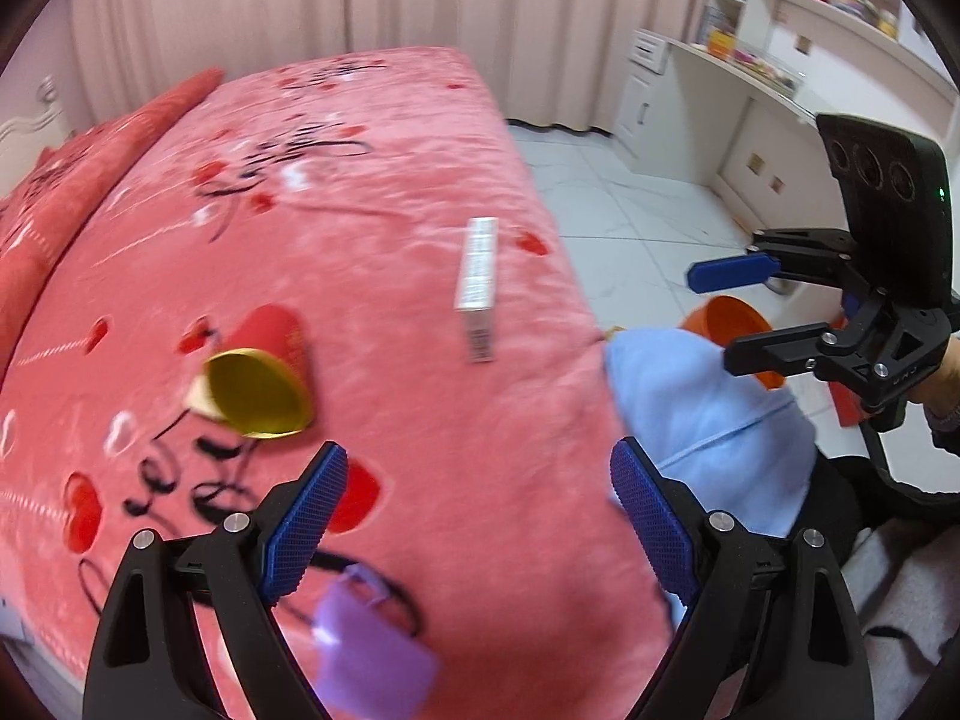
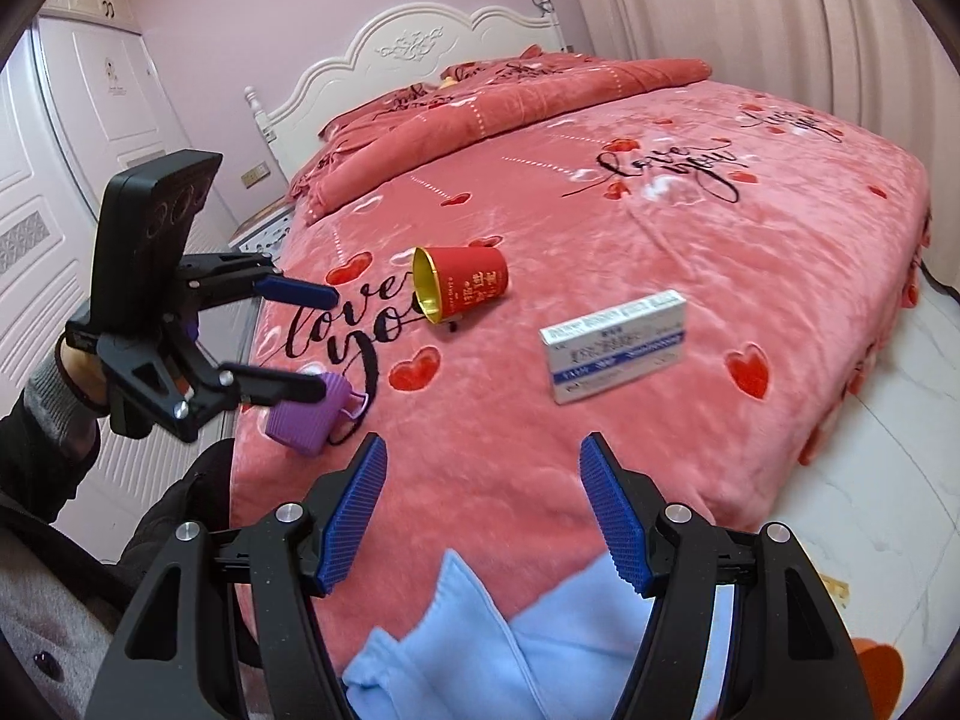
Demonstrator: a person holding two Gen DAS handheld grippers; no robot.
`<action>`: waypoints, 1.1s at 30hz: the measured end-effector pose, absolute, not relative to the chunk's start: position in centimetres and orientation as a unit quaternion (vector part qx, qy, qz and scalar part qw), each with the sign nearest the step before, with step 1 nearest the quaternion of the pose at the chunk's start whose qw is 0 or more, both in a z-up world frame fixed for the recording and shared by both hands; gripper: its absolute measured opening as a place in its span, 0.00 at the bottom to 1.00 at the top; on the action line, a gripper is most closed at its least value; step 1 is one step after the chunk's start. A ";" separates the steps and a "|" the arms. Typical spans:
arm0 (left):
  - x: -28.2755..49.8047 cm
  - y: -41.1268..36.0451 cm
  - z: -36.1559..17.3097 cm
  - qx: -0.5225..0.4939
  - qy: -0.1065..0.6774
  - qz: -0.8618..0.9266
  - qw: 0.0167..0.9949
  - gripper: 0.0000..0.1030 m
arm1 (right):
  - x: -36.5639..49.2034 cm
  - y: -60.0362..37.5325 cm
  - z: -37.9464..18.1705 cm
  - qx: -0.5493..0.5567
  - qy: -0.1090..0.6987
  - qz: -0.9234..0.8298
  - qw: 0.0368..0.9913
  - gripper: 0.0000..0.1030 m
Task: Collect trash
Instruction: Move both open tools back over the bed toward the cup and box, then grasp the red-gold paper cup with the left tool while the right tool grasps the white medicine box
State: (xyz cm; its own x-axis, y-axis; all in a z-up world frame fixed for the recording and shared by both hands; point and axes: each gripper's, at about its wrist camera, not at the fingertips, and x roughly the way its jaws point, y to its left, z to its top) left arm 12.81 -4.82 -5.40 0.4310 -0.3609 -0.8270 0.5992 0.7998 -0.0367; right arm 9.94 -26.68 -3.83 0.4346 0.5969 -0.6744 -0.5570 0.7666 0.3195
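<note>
We held both the left gripper (image 1: 480,516) and right gripper (image 2: 483,510) apart, empty; the tipped red gold-lined paper cup (image 2: 462,282) could roll off the plush pink bedspread (image 2: 660,228) if nudged.

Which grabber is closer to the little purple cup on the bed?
Left. The left gripper hovers right at the purple cup, its lower finger just over it, jaws open. The right gripper is open too, farther off near the bed's edge, above the light blue cloth.
</note>
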 end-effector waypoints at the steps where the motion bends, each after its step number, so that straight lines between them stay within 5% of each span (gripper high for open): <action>1: 13.2 -4.0 -5.4 0.130 0.450 -0.281 0.838 0.86 | 10.2 -26.3 -3.9 0.025 0.410 0.341 0.846 0.69; 33: 27.1 1.6 -12.8 0.096 0.508 -0.294 0.804 0.86 | 19.8 -22.4 -10.0 0.080 0.480 0.296 0.822 0.72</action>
